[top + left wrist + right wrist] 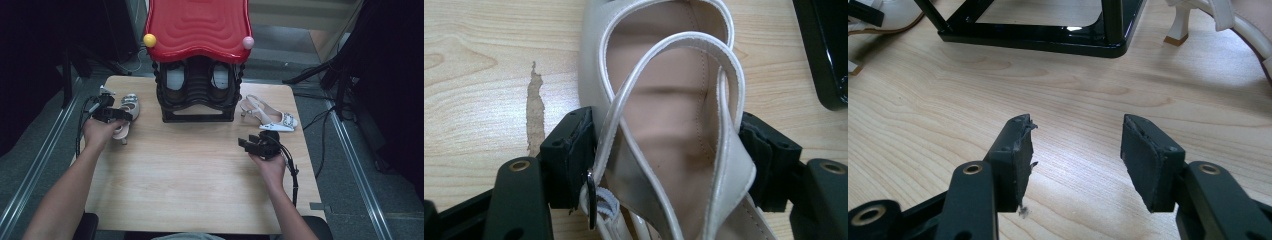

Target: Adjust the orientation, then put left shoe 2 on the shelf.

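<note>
Right gripper (pixel 248 143) is seen at the near right of the pale wooden table (pixel 190 185), held above bare wood. In the right gripper view (pixel 1075 145) its 2 black jaws stand wide apart with nothing between them.

Left gripper (pixel 112 114) is set at the table's left edge, over the heel end of a cream slingback shoe with a thin strap and small metal buckle (pixel 126 111). In the left gripper view (pixel 669 155) the jaws flank the shoe (pixel 664 100) on both sides at the strap, and the pads appear to touch the leather. Whether they already press firmly cannot be told, so the grasp is judged to be at the closing stage. No earlier move is assumed.

Step in hand, by judgement: the shoe is being seized for placing. Next move calls for a full squeeze on the soft sides, then a level lift, since the loose strap could slip or fold.

Farther back, a black rack with a glossy red wavy top (pixel 198 30) stands at the table's middle rear. A white slingback heel with a decorated toe (pixel 272 117) lies to its right, well apart from both grippers.
</note>
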Demonstrator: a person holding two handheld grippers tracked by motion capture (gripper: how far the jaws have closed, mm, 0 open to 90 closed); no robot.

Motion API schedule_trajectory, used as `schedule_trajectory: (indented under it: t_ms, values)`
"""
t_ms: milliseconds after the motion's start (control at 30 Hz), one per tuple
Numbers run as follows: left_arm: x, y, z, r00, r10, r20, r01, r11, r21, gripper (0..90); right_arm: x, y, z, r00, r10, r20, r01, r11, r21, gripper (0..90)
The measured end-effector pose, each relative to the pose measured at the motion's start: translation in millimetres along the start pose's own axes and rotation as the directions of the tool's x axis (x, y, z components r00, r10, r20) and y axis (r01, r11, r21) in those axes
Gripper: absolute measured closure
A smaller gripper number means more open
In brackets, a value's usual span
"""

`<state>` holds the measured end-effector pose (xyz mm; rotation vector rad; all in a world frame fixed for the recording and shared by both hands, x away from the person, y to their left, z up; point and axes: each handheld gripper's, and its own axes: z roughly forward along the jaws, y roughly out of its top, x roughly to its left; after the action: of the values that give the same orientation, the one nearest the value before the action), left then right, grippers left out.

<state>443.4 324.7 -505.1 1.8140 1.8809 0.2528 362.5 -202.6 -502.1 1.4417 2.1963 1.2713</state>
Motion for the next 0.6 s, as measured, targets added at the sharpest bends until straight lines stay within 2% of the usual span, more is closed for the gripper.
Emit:
schedule_trajectory:
  t_ms: [100,167,233,367,467,567,600]
  values:
    - [5.6,0.9,-2.8,0.9993,-0.020,0.031,0.020,0.9998,0.001,33.1,0.0,-0.2,0.2,1.0000,-0.001,-0.003,0.001,1.000,0.000,47.1]
    - [6.1,1.5,-4.5,0.9994,-0.017,0.031,0.017,0.9999,0.003,33.2,0.2,-0.3,0.4,1.0000,-0.001,-0.003,0.001,1.000,0.000,47.1]
    - [5.1,3.1,-9.0,0.9985,-0.023,0.051,0.025,0.9994,-0.026,33.2,0.4,-0.2,0.4,1.0000,0.000,-0.005,0.000,1.000,-0.001,47.1]
    - [3.3,9.0,-19.8,0.9949,-0.034,0.095,0.039,0.9981,-0.048,33.2,0.0,-0.3,-0.4,1.0000,0.005,-0.005,-0.005,1.000,-0.001,47.1]
    - [-0.8,15.8,-30.6,0.9954,-0.030,0.091,0.037,0.9965,-0.075,33.2,0.0,-0.4,-1.1,0.9999,0.009,-0.007,-0.009,1.000,-0.003,47.1]
    - [-1.4,22.5,-42.3,0.9911,-0.042,0.127,0.054,0.9943,-0.093,33.2,0.2,-1.1,-1.1,0.9999,0.004,-0.012,-0.004,1.000,0.000,47.1]
    - [-2.7,24.6,-45.8,0.9916,-0.037,0.124,0.050,0.9938,-0.099,33.2,0.4,-1.1,-1.2,0.9999,0.004,-0.016,-0.004,1.000,-0.002,47.2]
